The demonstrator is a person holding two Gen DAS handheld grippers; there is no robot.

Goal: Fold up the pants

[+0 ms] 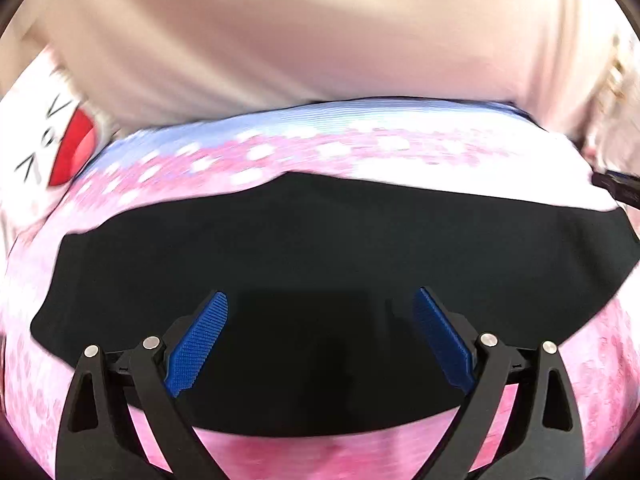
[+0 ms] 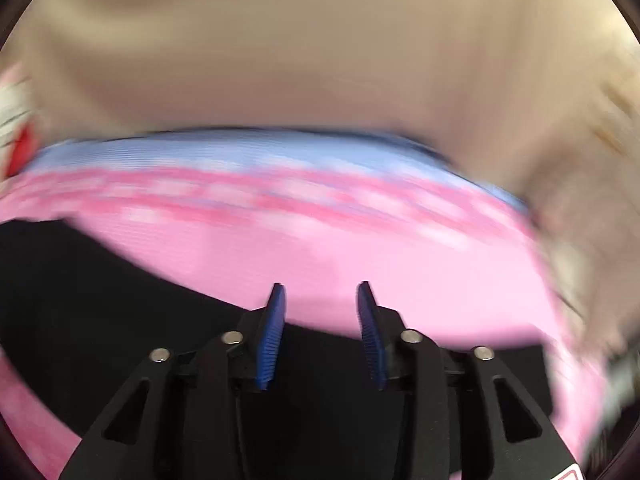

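Observation:
The black pants (image 1: 320, 240) lie as a flat, folded dark shape on a pink mat with a blossom print (image 1: 320, 148). My left gripper (image 1: 322, 292) hovers over the near part of the pants, its blue pads wide apart with nothing between them. In the blurred right wrist view, the pants (image 2: 100, 300) fill the lower left. My right gripper (image 2: 321, 285) sits over their far edge, where the black cloth meets the pink mat (image 2: 360, 248). Its jaws stand partly apart, with no cloth between the pads.
A wide beige cloth surface (image 1: 320, 40) rises behind the mat. A white item with a red patch and black marks (image 1: 60, 140) lies at the left. Something pale and fluffy (image 1: 616, 92) and a small black object (image 1: 616, 186) show at the right edge.

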